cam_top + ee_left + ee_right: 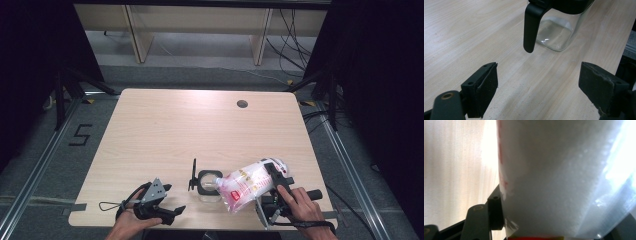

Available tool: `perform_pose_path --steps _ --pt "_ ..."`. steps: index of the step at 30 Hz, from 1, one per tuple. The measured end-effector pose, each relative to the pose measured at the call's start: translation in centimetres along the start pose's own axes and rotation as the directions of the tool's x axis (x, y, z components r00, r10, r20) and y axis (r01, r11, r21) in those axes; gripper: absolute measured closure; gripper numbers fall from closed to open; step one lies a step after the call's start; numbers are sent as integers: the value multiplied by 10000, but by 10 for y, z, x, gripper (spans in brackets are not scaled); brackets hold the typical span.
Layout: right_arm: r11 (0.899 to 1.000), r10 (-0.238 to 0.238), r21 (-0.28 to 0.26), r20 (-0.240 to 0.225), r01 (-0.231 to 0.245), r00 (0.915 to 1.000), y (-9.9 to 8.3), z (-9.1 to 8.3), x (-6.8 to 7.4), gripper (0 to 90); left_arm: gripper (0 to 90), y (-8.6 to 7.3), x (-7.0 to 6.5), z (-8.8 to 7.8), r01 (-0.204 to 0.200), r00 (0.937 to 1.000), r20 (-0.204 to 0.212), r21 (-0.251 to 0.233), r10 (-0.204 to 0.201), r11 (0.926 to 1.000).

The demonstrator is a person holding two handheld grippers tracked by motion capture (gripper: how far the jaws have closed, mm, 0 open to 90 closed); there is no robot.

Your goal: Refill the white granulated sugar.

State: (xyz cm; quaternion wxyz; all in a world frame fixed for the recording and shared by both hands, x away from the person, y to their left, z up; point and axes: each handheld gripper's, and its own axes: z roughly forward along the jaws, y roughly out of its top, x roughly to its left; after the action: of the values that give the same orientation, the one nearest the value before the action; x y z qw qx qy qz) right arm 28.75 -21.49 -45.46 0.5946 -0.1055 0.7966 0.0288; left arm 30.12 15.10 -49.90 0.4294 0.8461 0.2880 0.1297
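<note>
Near the worktop's point(165, 125) front edge, our right gripper point(272, 186) is clamped on a bag point(247, 184) of white grains. The bag's long axis tilts down toward the glass jar point(210, 186), its low end at the open mouth. Our left gripper point(165, 210) rests unclenched, holding nothing, left of the jar. The bag's red print is too small to read.

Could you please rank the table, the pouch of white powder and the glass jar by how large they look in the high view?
1. Table, by far the largest.
2. Pouch of white powder.
3. Glass jar, clearly smallest, though the pouch's tip covers part of its mouth.
</note>
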Motion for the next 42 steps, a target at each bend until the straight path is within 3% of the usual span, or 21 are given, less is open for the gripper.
perform_pose_path --steps 1,5,7,8,9,10,12,14,15,17,19,22,25,27,30,31,34,36,40,41,42 --pt "9994 -135 308 -71 137 9999 2 -2 -2 378 154 0 0 1 64 10000 29 -146 -64 9999" --pt "9981 -623 47 203 622 9979 3 -1 -5 380 153 0 1 0 -115 9999 38 24 115 9999" --pt "9971 -658 393 89 654 9978 5 -4 -5 381 154 0 0 0 -39 10000 18 36 39 10000" --pt "9972 -738 138 297 734 9968 4 -2 -5 381 154 0 0 0 -30 10000 29 25 30 10000" --pt "9995 -53 303 250 46 9997 4 -3 0 382 154 -1 -1 1 20 10000 39 -104 -20 9999" --pt "9976 -649 254 211 643 9977 5 -3 -5 382 154 -1 0 1 -24 10000 43 -87 24 10000" --pt "9981 -431 435 108 426 9990 6 -5 -4 382 153 -1 0 0 135 9999 -78 86 -135 9999" --pt "9945 -1024 245 209 1019 9945 7 -4 -8 383 154 -1 0 1 123 9999 7 15 -123 9999" --pt "9943 -1026 312 191 1020 9945 7 -5 -8 383 154 0 2 0 -187 9998 -60 69 187 9998" --pt "9954 -907 345 229 899 9956 6 -4 -6 384 154 0 1 0 55 10000 -68 176 -54 9998" --pt "9953 -938 281 258 930 9953 6 -4 -7 384 154 -1 -1 2 254 9997 33 -217 -253 9994" --pt "9959 -893 167 379 888 9953 5 -3 -7 385 153 -1 0 0 132 9999 -82 83 -131 9999" --pt "9946 -1023 234 341 1016 9942 5 -4 -9 385 154 -1 0 1 0 10000 20 -129 0 9999" --pt "9965 -748 390 287 737 9968 5 -5 -7 385 154 -1 -1 1 251 9997 -30 -49 -251 9997" --pt "9955 -854 443 266 841 9960 6 -6 -8 386 154 -1 -1 2 150 9999 25 -232 -149 9996" --pt "9939 -1009 482 253 996 9946 6 -6 -10 386 154 -1 -2 2 450 9990 59 -209 -448 9988" --pt "9917 -1243 373 441 1227 9913 6 -7 -12 386 154 -1 -2 2 433 9990 59 -201 -432 9989" --pt "9957 -889 308 531 873 9946 5 -6 -9 386 154 -1 0 1 212 9997 -101 68 -211 9998" --pt "9941 -1025 412 487 1005 9935 4 -7 -10 387 154 -1 -2 1 427 9991 41 -159 -427 9990" --pt "9911 -1303 354 630 1282 9895 5 -8 -13 387 154 -1 1 0 134 9999 -59 3 -134 9999" --pt "9923 -1194 404 597 1171 9910 5 -8 -13 387 154 -1 0 0 259 9997 5 -4 -259 9997"
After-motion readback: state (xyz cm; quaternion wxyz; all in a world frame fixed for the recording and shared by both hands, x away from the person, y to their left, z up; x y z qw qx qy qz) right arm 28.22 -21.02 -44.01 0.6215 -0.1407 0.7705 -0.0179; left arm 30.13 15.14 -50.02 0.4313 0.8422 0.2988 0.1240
